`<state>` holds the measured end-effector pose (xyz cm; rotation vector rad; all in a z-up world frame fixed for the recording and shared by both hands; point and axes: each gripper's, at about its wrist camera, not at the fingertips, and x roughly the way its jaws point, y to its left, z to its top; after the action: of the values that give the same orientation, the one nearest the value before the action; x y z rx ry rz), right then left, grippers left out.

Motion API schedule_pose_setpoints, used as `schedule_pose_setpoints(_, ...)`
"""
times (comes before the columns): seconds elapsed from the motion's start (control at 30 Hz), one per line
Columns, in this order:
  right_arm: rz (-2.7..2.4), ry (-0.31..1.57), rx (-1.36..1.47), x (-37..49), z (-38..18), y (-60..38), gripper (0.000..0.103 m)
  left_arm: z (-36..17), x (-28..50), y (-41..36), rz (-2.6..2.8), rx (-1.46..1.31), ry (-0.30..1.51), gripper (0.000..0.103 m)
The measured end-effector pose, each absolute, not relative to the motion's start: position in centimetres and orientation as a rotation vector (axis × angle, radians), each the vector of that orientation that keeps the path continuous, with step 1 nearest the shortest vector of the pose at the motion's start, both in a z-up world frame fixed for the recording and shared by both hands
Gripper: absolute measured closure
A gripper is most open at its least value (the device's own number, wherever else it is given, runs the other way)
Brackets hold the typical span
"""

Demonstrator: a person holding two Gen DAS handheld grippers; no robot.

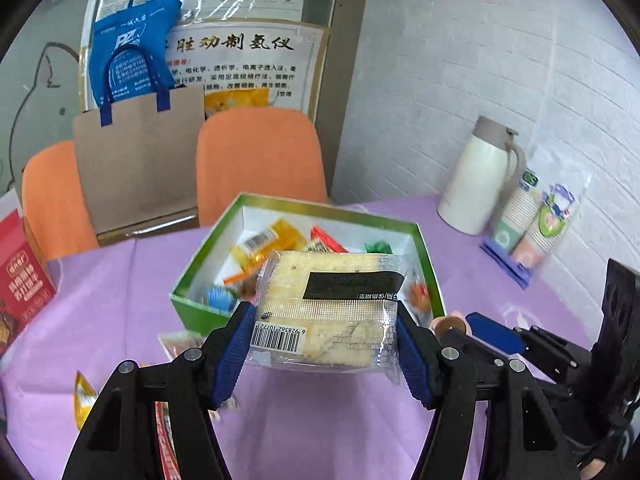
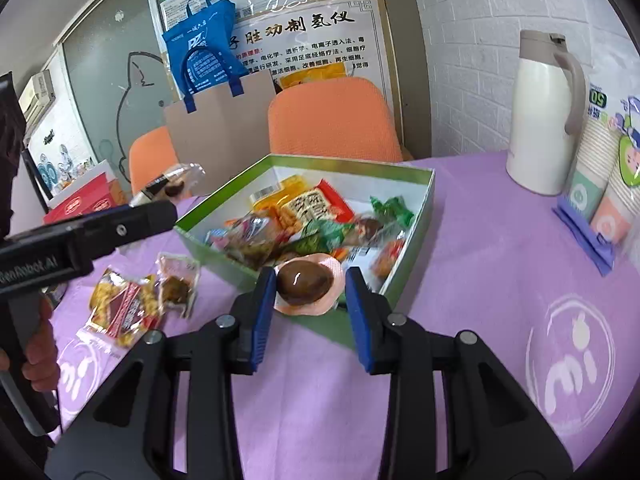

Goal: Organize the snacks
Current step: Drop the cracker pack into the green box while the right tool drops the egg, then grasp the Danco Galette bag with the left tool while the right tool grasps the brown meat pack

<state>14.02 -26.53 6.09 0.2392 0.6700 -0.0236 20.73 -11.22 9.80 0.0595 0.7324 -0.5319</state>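
We clamp the left gripper [image 1: 326, 344] on a cracker pack [image 1: 328, 312] and the right gripper [image 2: 310, 300] on a brown egg pack [image 2: 306, 286], both before the green box [image 2: 428, 196]; loose snack packets [image 2: 132, 304] lie left of it.

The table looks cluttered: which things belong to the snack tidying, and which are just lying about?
Part of the job: green box; cracker pack in left gripper; egg snack in right gripper; loose packets.

Just lying about: thermos; paper cups; orange chairs; paper bag.

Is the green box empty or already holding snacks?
Holding snacks: the open green box has many wrapped packets across its white floor, though not full, since bare floor shows.
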Motion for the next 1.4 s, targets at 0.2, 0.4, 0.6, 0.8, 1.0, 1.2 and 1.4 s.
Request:
schedule_pose_setpoints(0.2,-0.030,0.685,0.221,17.8,4.6,-27.6,0.065,8.6,25.4,-12.6,-0.503,0.041,0.781,0.035)
schedule_pose_setpoints(0.4,-0.053,0.744,0.187,21.0,2.1,-28.5,0.045,6.2,27.9,-14.2,-0.512,0.068,0.816,0.031)
schedule_pose_setpoints(0.6,-0.046,0.659,0.088,19.1,3.1,-27.6,0.023,4.8,27.7,-13.9,-0.431,0.087,0.823,0.004)
schedule_pose_setpoints(0.8,-0.025,0.664,0.062,18.0,3.6,-26.6,0.022,5.6,26.4,-12.5,-0.391,0.078,0.805,0.003)
schedule_pose_setpoints(1.0,-0.009,0.645,0.077,16.0,4.9,-25.7,0.022,8.0,23.3,-10.5,-0.348,0.072,0.733,0.001)
schedule_pose_setpoints(1.2,0.026,0.613,0.098,13.5,6.2,-24.2,0.018,10.1,19.1,-8.1,-0.281,0.067,0.654,0.001)
schedule_pose_setpoints(1.4,0.063,0.626,0.109,11.1,6.2,-22.2,0.018,10.6,15.3,-5.2,-0.222,0.064,0.659,0.001)
